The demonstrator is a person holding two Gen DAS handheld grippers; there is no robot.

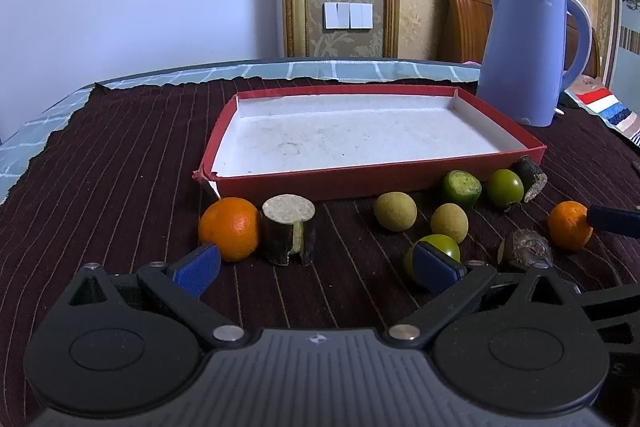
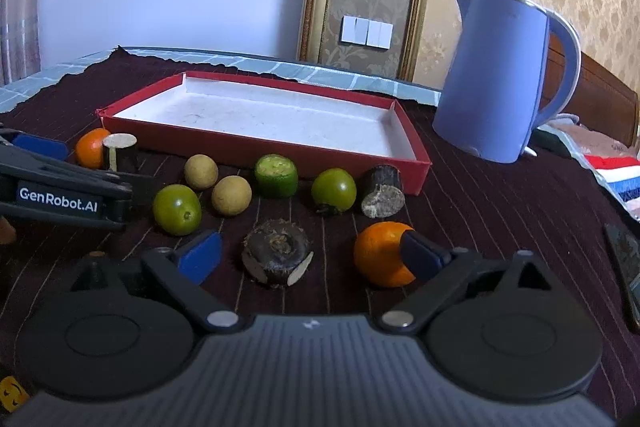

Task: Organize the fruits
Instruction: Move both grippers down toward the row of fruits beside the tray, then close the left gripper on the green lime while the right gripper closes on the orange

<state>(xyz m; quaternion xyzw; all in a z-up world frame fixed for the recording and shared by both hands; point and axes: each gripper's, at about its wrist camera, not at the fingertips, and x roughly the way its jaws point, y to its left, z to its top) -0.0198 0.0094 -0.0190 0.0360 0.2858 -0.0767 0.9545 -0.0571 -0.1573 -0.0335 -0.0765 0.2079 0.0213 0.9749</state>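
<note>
My right claw (image 2: 312,261) stands wide open with nothing gripped. Between its blue pads sits a dark stump-like piece (image 2: 277,257), closer to the left pad, and an orange (image 2: 380,253) sits against the inside of the right pad, which overlaps its edge; whether they touch I cannot tell. My left claw (image 1: 320,267) is just as wide and empty: an orange (image 1: 230,233) lies just ahead of its left pad, a cut dark cylinder (image 1: 289,229) beside that, and a green fruit (image 1: 434,247) behind its right pad.

Ahead of both claws lies the red tray (image 1: 376,177), nothing in it, with the rest of the fruit strewn along its near wall.

I judge the oranges light, round and a little yielding, likely to roll, so I would close across the widest middle, gently. The dark stump looks stiff and rough: grip its flanks, not the ragged top.
</note>
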